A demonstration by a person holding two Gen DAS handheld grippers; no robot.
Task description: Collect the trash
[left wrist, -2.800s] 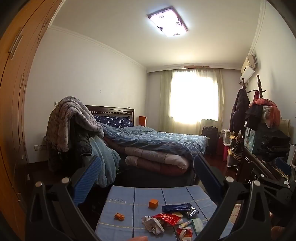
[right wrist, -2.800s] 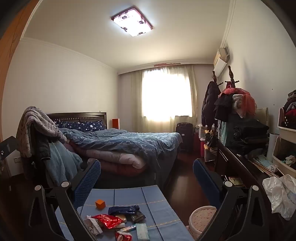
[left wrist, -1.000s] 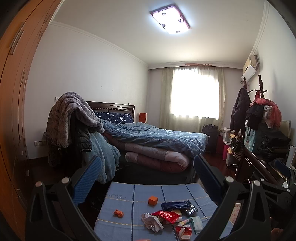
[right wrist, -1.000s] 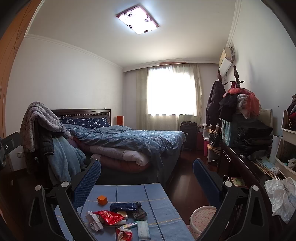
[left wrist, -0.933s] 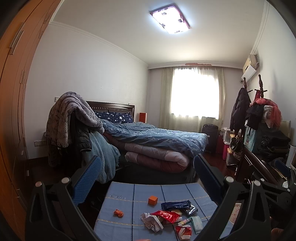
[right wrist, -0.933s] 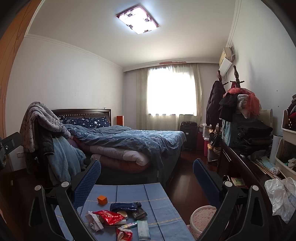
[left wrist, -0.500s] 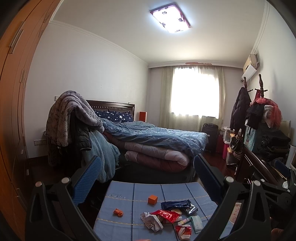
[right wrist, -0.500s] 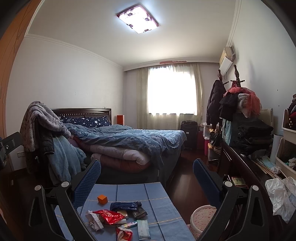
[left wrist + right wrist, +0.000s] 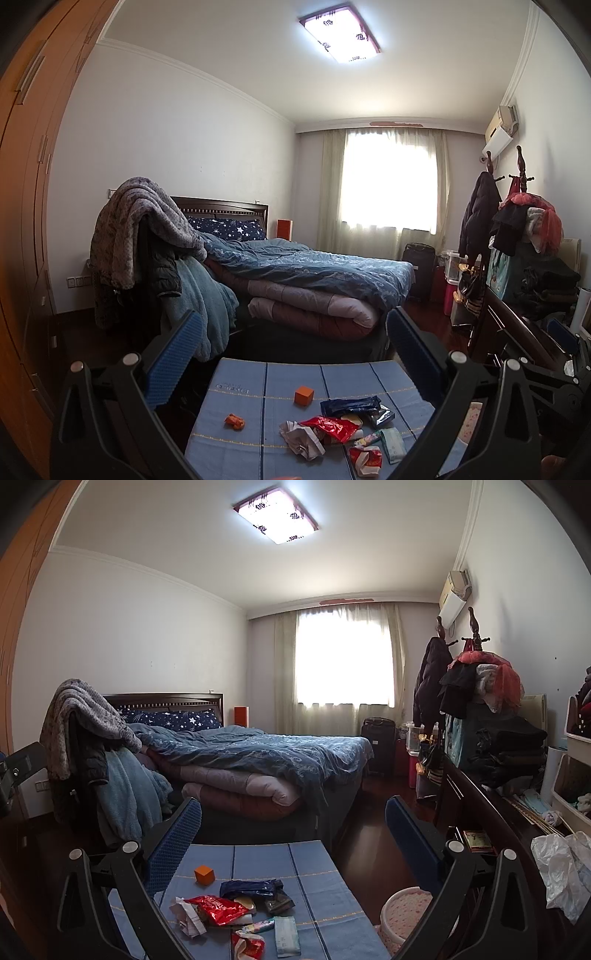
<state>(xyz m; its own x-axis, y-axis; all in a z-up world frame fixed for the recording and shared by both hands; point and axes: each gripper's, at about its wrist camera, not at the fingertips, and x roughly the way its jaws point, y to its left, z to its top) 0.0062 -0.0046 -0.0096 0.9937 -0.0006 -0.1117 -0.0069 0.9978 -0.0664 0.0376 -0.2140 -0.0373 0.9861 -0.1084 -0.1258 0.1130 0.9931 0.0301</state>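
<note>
I have both grippers raised above the near end of a low table covered in a blue striped cloth (image 9: pixel 258 373), each pointing down the bedroom toward the window. My left gripper (image 9: pixel 293 354) has its blue-padded fingers spread wide with nothing between them; my right gripper (image 9: pixel 293 834) is likewise wide apart and empty. The trash sits on the near right part of the tabletop: a red wrapper (image 9: pixel 330 428) lies over a crumpled white paper (image 9: pixel 301 441), with a dark blue packet (image 9: pixel 349 404) just behind it and touching the pile. Nearer the front edge lie a second red-and-white wrapper (image 9: pixel 365 456) and a pale green tissue pack (image 9: pixel 286 936). An orange cube (image 9: pixel 303 396) stands apart, toward the middle of the tabletop, and a small orange scrap (image 9: pixel 234 421) lies alone toward the left edge. In the right wrist view a round pink-patterned bin (image 9: pixel 406 910) stands on the floor just beside the table's right edge. Beyond the far edge is a bed (image 9: pixel 258 760) with blue bedding.
</note>
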